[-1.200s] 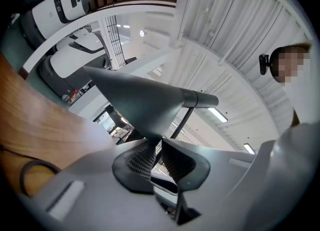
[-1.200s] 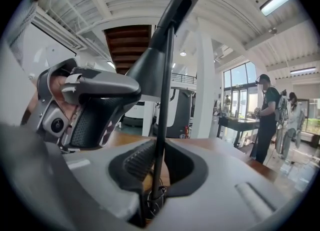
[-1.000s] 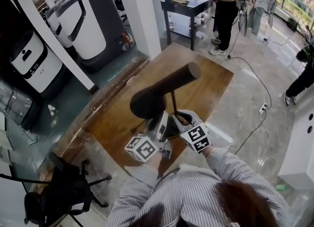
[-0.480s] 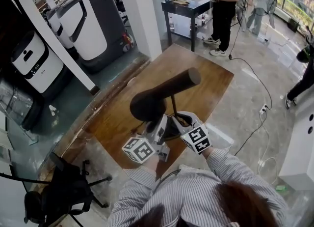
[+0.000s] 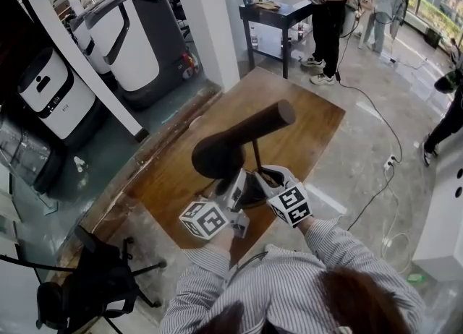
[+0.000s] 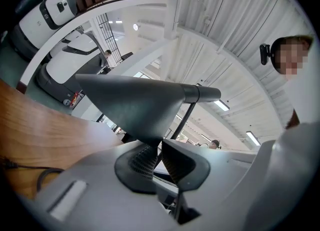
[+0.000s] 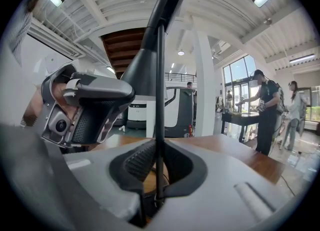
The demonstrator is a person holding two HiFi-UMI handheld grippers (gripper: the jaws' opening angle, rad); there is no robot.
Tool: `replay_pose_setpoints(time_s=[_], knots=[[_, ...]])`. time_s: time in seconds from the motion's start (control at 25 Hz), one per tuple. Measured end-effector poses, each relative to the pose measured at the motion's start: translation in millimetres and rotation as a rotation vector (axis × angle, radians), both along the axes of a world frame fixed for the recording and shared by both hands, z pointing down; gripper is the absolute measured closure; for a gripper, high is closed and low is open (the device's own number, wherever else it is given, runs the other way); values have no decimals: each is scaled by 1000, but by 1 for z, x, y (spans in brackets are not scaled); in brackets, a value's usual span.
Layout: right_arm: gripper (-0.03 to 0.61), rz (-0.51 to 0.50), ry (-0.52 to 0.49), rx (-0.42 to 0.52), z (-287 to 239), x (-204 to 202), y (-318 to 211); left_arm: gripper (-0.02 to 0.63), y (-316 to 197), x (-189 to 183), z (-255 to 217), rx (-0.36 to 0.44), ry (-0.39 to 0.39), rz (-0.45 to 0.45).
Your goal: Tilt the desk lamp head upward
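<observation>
Stands at a wooden table (image 5: 311, 119) and holds a dark lamp (image 5: 239, 141) near its close edge with both grippers, striped sleeves (image 5: 210, 282) low in the head view. Pinches the lower rim of the head (image 6: 135, 100) in the left gripper (image 6: 156, 146), jaws nearly together with only that thin rim between the ribbed pads. Clamps the thin stem (image 7: 159, 85) in the right gripper (image 7: 159, 150), low on the rod, jaws drawn in narrow and pads against it from either side. Has the two grippers side by side, just apart, marker cubes turned toward the body. Has the head's wide cone nearest the grippers and its round barrel reaching out and upward over the middle of the table. Cannot make out the lamp's base from above, hidden under the grippers. Looks past the table to a white pillar (image 5: 210, 14), two white machines (image 5: 134, 32) at the left, a black chair (image 5: 94, 282) at lower left, and a cable (image 5: 376, 119) trailing over the pale floor. Takes in, farther off, a person in black (image 5: 331, 14) at a dark table (image 5: 278, 7).
</observation>
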State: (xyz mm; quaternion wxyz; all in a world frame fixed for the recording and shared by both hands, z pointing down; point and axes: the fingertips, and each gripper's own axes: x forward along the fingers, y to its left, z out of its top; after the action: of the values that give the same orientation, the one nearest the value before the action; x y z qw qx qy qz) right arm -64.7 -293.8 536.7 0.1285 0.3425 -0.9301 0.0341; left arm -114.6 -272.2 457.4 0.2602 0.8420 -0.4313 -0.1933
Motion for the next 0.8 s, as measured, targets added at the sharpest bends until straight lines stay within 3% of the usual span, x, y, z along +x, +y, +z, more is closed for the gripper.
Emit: replay_pose_setpoints(time_s=[0.8], knots=[[535, 2, -2, -6, 3, -2, 1, 595, -2, -19, -4, 21, -115, -11]])
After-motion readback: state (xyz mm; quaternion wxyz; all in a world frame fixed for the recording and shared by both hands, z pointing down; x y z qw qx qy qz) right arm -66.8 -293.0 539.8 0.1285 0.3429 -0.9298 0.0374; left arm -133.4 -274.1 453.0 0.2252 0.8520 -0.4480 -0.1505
